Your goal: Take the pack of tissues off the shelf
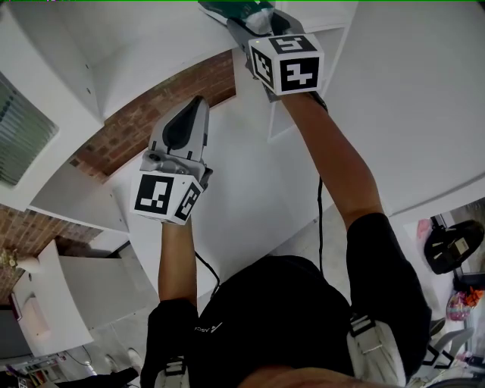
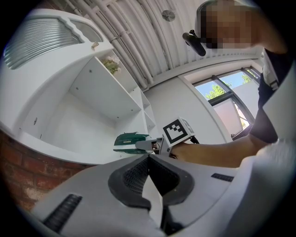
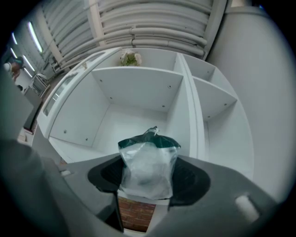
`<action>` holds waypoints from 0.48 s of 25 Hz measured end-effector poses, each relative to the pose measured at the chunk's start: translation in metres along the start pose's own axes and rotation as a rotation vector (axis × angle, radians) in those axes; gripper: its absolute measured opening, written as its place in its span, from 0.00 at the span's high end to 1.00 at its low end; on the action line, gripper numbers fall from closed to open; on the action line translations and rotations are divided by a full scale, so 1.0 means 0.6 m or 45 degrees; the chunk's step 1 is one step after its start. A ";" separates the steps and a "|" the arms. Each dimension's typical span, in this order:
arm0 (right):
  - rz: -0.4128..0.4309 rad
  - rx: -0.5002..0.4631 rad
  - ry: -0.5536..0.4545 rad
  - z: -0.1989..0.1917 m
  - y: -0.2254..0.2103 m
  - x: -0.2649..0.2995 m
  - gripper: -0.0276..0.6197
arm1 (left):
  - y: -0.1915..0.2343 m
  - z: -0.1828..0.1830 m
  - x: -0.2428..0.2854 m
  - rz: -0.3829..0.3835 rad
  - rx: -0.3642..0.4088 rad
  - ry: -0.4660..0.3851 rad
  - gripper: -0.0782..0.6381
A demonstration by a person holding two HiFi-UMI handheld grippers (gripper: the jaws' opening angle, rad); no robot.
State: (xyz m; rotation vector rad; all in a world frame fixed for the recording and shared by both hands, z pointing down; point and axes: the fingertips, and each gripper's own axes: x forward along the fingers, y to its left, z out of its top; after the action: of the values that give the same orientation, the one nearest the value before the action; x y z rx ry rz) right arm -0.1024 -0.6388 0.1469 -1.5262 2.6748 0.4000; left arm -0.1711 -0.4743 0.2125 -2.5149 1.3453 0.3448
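The pack of tissues [image 3: 148,169] is a clear plastic bag with a dark green end. It sits between the pads of my right gripper [image 3: 148,175], which press on both its sides. In the head view my right gripper [image 1: 261,23] is raised to the white shelf unit [image 1: 151,45], and the green pack [image 1: 241,10] shows at the top edge. From the left gripper view the pack [image 2: 131,142] hangs in front of an open compartment. My left gripper [image 1: 198,102] is held lower, near the brick wall, shut with nothing in it.
The shelf unit [image 3: 134,88] has several open white compartments. A small plant [image 3: 130,58] stands on its top. A red brick wall [image 1: 151,114] runs below the shelf. A black cable [image 1: 320,220] trails along my right arm. A window [image 2: 226,92] lies to the right.
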 end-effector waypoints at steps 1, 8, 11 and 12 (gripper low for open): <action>0.009 0.003 -0.022 0.007 0.001 -0.014 0.53 | -0.005 0.002 0.001 0.000 0.005 0.000 0.89; 0.109 0.046 -0.155 0.036 0.026 -0.131 0.53 | -0.035 0.030 -0.009 0.011 0.040 -0.024 0.89; 0.145 0.065 -0.187 0.024 0.038 -0.182 0.53 | -0.050 0.031 -0.022 0.024 0.048 -0.031 0.89; 0.152 0.067 -0.195 0.017 0.042 -0.200 0.53 | -0.057 0.029 -0.027 0.027 0.049 -0.033 0.89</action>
State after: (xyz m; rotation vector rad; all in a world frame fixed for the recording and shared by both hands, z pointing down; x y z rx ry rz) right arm -0.0628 -0.5233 0.1609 -1.2711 2.6417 0.4286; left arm -0.1527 -0.4379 0.2058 -2.4582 1.3572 0.3510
